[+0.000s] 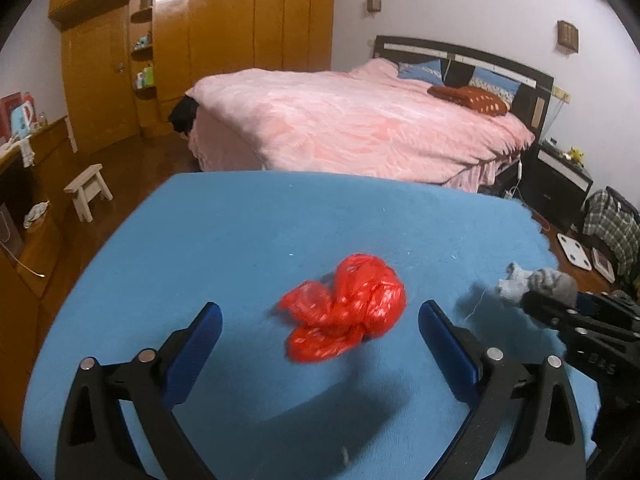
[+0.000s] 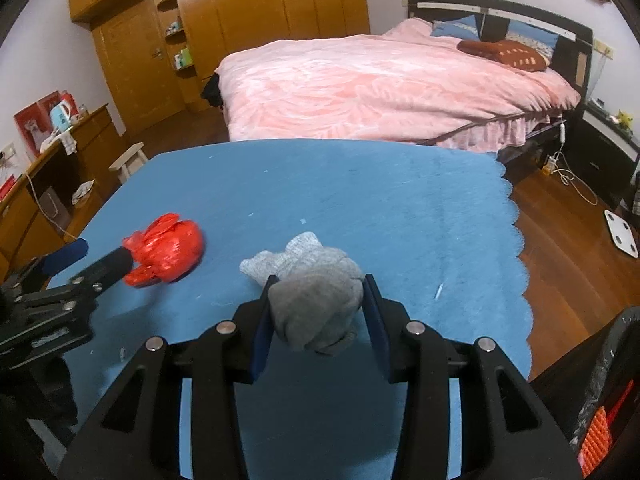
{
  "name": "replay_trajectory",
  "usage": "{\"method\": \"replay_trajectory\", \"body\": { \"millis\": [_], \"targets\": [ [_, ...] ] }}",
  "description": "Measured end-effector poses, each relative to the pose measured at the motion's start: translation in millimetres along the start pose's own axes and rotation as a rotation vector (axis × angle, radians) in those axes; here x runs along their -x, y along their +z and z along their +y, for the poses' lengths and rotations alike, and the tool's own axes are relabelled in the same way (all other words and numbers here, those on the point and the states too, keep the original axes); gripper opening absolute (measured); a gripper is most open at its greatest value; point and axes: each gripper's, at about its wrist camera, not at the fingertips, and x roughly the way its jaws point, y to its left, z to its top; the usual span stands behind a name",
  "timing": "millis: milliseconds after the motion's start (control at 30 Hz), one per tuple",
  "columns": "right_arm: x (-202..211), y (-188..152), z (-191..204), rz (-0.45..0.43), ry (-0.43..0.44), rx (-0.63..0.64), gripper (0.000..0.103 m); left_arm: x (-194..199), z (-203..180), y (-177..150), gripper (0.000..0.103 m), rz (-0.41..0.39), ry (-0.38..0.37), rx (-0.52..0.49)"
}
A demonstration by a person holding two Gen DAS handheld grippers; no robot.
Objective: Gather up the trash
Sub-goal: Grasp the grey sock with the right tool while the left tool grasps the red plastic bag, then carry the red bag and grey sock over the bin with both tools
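A table covered with a blue felt cloth [image 2: 360, 200], its right edge cut in scallops, was seen in a bedroom with a dark wooden floor. A crumpled red plastic bag [image 1: 344, 308] lay on the cloth, directly ahead of the left gripper [image 1: 320, 316], whose blue-padded jaws were spread wide with the bag between the fingertips but not pressed by them. In the right wrist view, a balled-up grey knitted sock [image 2: 312, 304] was clamped between the blue pads of the right gripper [image 2: 318, 300], the jaws narrowed onto it; whether it was lifted off the cloth could not be told. The two items were set near each other, the bag to the left of the sock.

Beyond the table a bed with a pink quilt [image 2: 380, 84] and a dark headboard was seen. A tall orange-brown wooden wardrobe [image 1: 240, 20] stood along the far wall. A small pale wooden stool [image 1: 88, 192] was placed on the floor at the left (beside a low wooden cabinet), and a white bathroom scale [image 2: 622, 232] lay on the floor at the right.
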Motion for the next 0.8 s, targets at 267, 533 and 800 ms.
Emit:
{"method": "replay_trajectory", "body": {
  "millis": [267, 533, 800],
  "targets": [
    [-11.0, 0.3, -9.9, 0.012, 0.003, -0.015, 0.040, -47.4, -7.3, 4.6, 0.093, 0.107, -0.027, -0.006],
    [-9.6, -0.6, -10.2, 0.012, 0.011, -0.017, 0.040, -60.6, -13.7, 6.8, 0.037, 0.156, -0.072, -0.027],
    [12.0, -0.6, -10.6, -0.008, 0.023, -0.021, 0.040, -23.3, -15.0, 4.3, 0.035, 0.096, -0.109, 0.020]
  ]
}}
